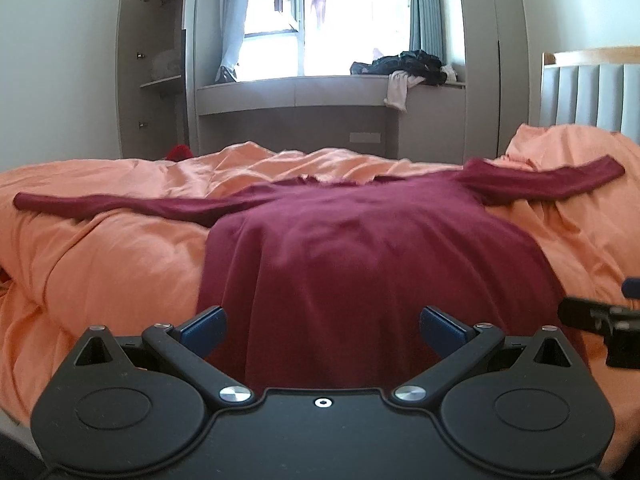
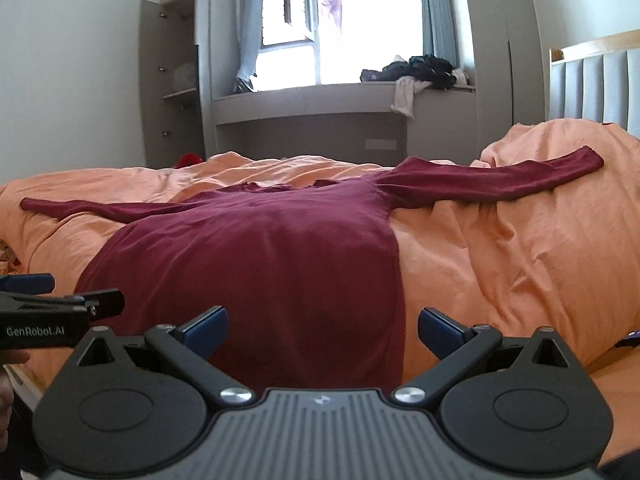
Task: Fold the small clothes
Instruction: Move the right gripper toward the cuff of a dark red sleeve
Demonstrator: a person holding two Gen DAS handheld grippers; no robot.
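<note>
"Left wrist view: the maroon long-sleeved top lies flat on the bed's orange duvet, sleeves spread left and right, hem at the near edge. Is the left gripper holding anything?"

"No, its blue pads stand wide apart above the hem, holding nothing. The right gripper is the same, spread and empty over the right side of the hem."

"How will it handle, do you think?"

"Light, limp knit, I'd say; it should drape and sag. The puffy, creased duvet gives underneath, so pinch only the top. I'd take the right sleeve near its cuff, or the hem corners."
</note>
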